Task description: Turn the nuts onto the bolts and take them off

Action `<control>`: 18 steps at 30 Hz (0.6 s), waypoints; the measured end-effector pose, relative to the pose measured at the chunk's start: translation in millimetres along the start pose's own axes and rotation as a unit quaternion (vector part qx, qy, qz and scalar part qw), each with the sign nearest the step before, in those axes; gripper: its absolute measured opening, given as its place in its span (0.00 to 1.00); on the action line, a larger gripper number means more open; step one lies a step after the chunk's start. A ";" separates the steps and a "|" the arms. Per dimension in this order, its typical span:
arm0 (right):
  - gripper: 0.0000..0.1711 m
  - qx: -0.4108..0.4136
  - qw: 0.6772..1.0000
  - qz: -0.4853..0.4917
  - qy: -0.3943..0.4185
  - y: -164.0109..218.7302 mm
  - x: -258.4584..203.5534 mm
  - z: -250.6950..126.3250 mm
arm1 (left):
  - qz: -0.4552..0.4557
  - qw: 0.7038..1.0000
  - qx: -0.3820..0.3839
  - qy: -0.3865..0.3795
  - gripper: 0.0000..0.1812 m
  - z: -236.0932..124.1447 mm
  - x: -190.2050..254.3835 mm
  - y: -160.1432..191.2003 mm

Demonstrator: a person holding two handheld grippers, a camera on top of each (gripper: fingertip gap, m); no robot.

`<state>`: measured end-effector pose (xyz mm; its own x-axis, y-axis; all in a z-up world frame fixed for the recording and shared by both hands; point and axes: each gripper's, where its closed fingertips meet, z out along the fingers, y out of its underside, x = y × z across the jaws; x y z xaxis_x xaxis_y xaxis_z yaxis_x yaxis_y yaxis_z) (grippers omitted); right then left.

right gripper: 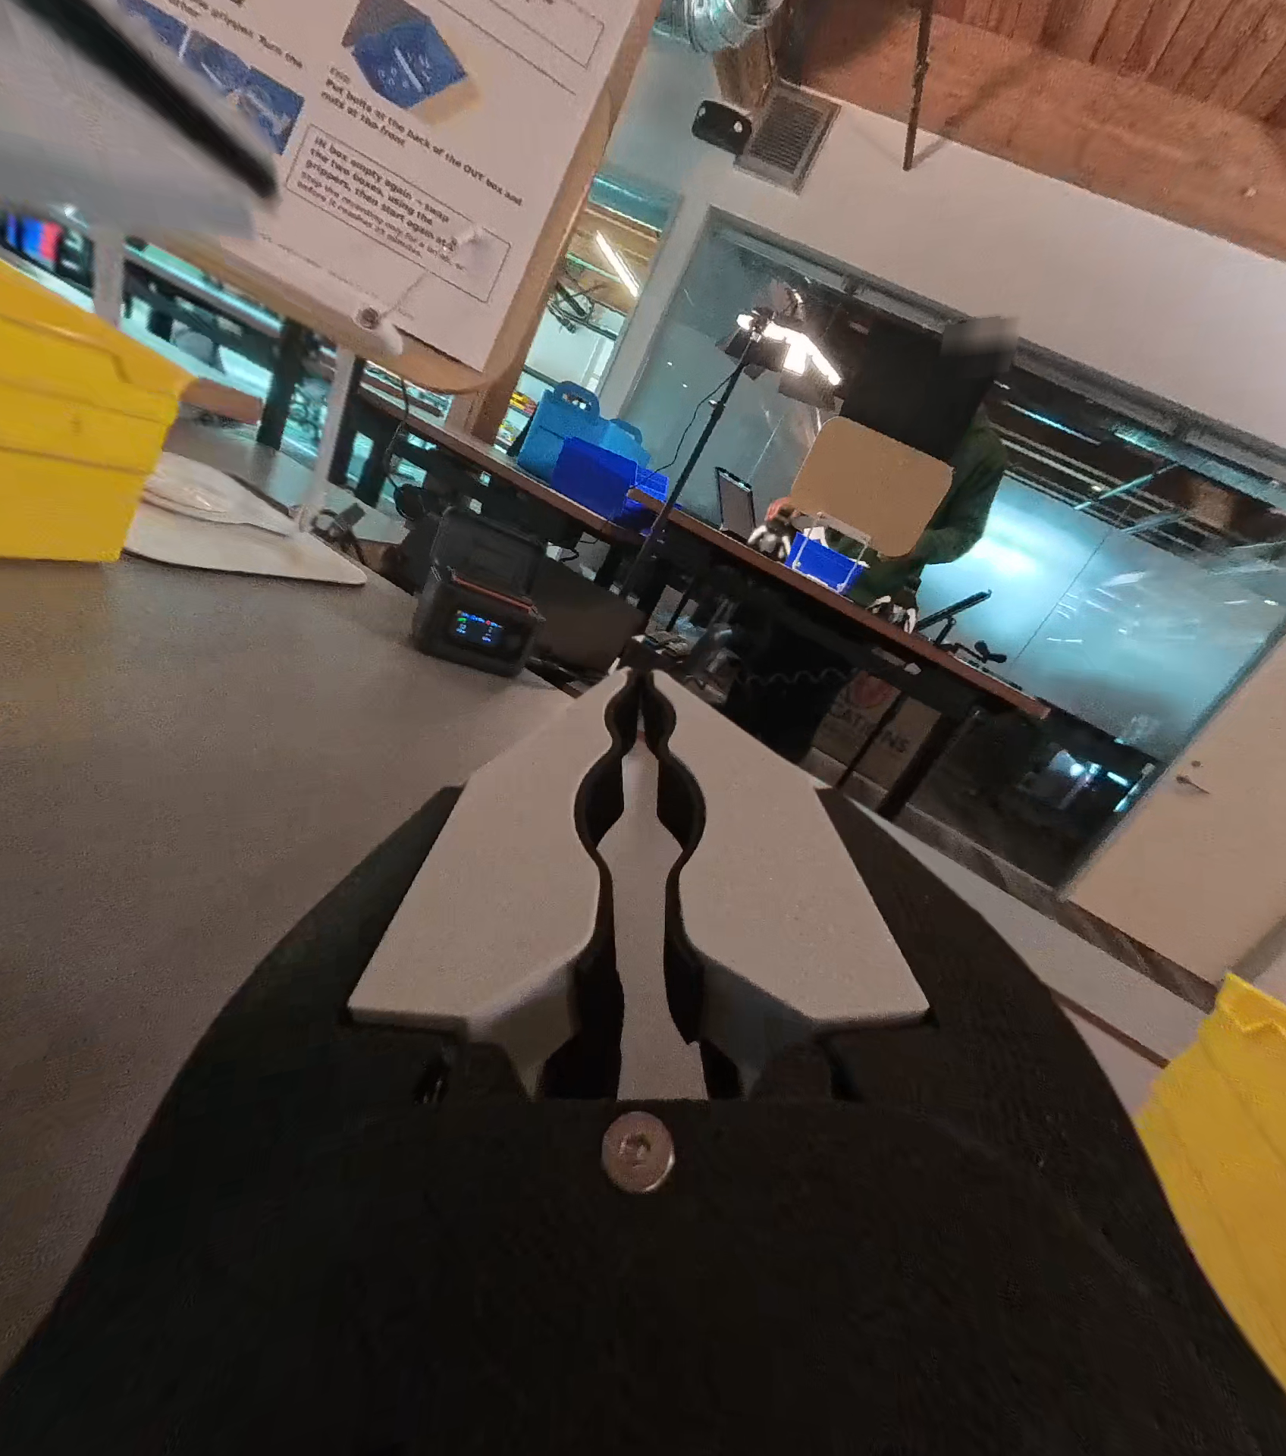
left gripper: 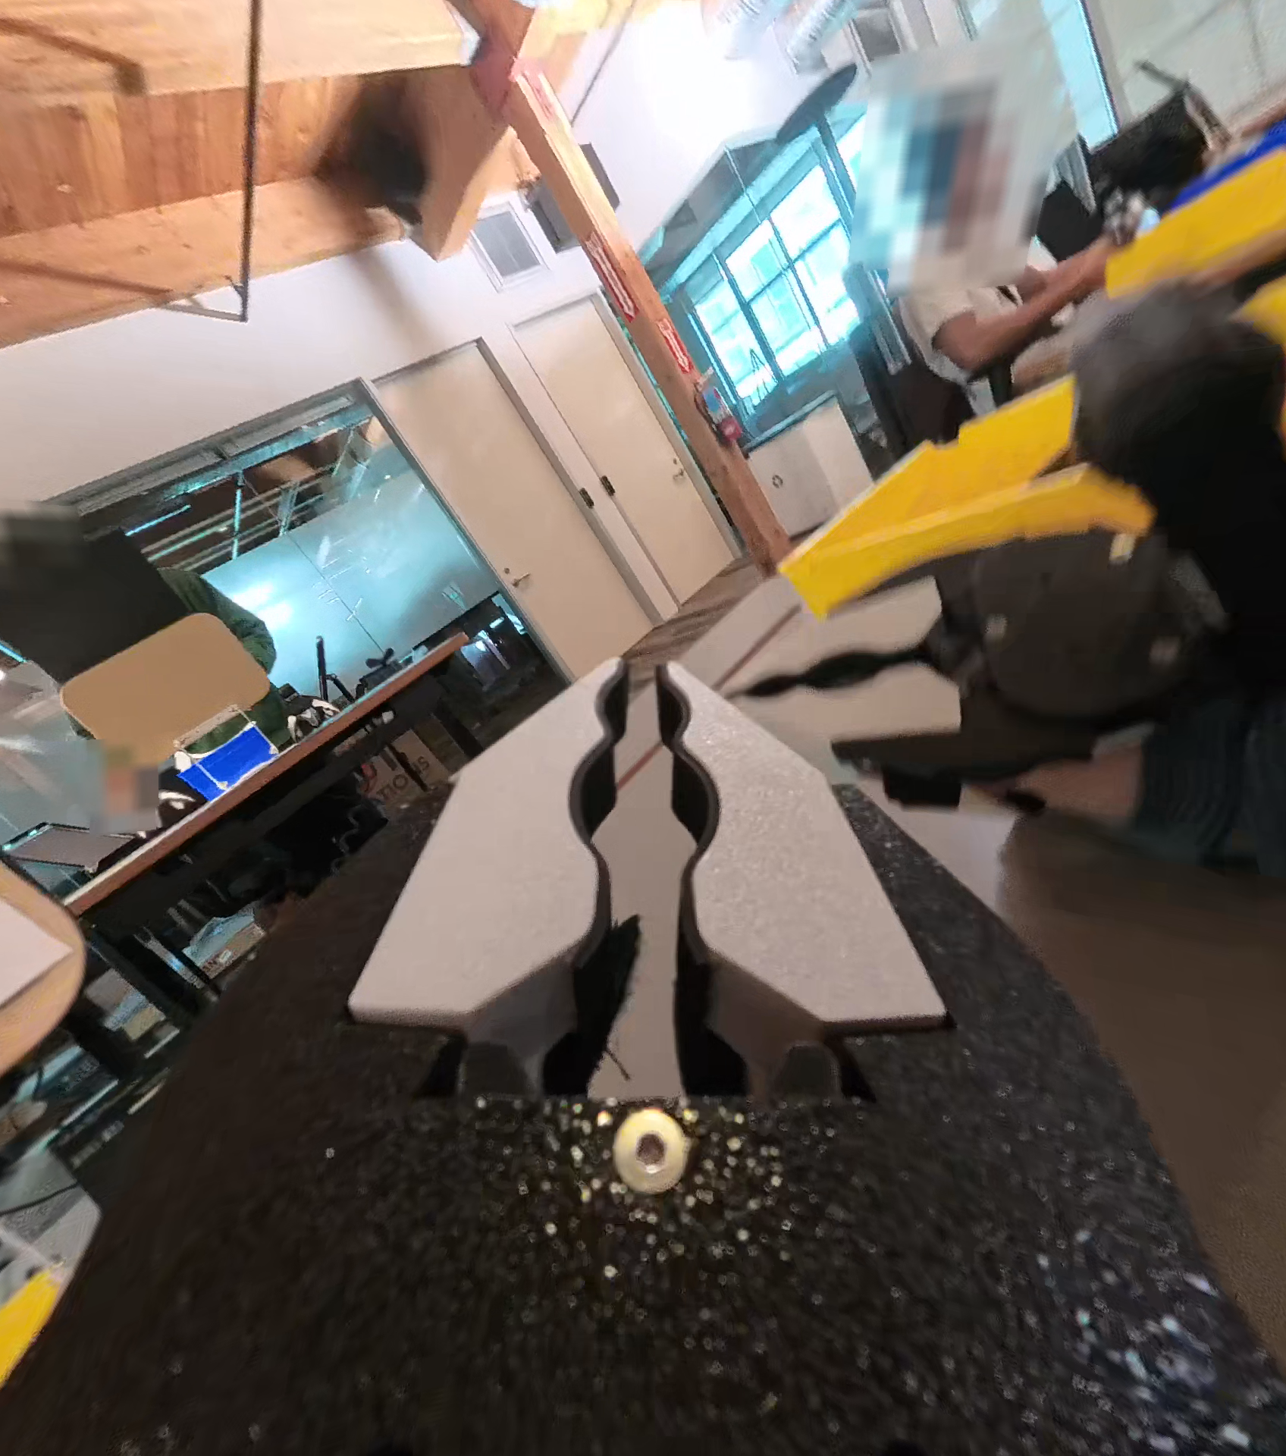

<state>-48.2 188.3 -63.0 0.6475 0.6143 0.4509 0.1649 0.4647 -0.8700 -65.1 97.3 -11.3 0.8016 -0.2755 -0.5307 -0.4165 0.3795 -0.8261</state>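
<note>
In the left wrist view my left gripper (left gripper: pixel 644 670) points out into the room, tilted. Its grey fingers (left gripper: pixel 514 851) stand a narrow slit apart with nothing between them. My right gripper (left gripper: pixel 750 692) shows to its right, blurred, held by a black-gloved hand (left gripper: pixel 1175 394), its fingers together. In the right wrist view my right gripper (right gripper: pixel 638 676) is shut, tips touching, with nothing between them, low over the grey table (right gripper: pixel 151 788). A blurred grey part of the left gripper (right gripper: pixel 88 134) crosses the top left. No nut or bolt shows in either view.
A yellow bin (right gripper: pixel 33 441) stands on the table at the left and another yellow bin (right gripper: pixel 1270 1182) at the lower right. An instruction board on a stand (right gripper: pixel 419 157) and a black device with a screen (right gripper: pixel 478 622) are beyond. A person works at a far table (right gripper: pixel 860 583). There is about 11 centimetres between the tips of the two grippers.
</note>
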 end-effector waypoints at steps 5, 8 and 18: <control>0.00 0.008 1.000 -0.012 -0.023 -2.5 -9.8 0.7 | -0.038 0.996 -0.051 -0.057 0.07 -65.1 -67.7 -55.9; 0.00 0.003 1.000 -0.014 -0.026 -0.6 -11.4 2.1 | -0.077 0.973 -0.190 -0.105 0.07 -120.4 -127.3 -17.7; 0.00 0.001 0.999 -0.010 -0.036 1.0 -14.1 3.0 | -0.246 0.766 -0.594 0.003 0.19 -265.5 -87.6 153.8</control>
<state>-59.4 182.0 -69.6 0.5888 0.6495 0.4811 0.1760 0.4780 -0.8606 -313.2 -54.7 -142.2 0.9863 -0.1330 -0.0976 -0.1644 -0.8423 -0.5133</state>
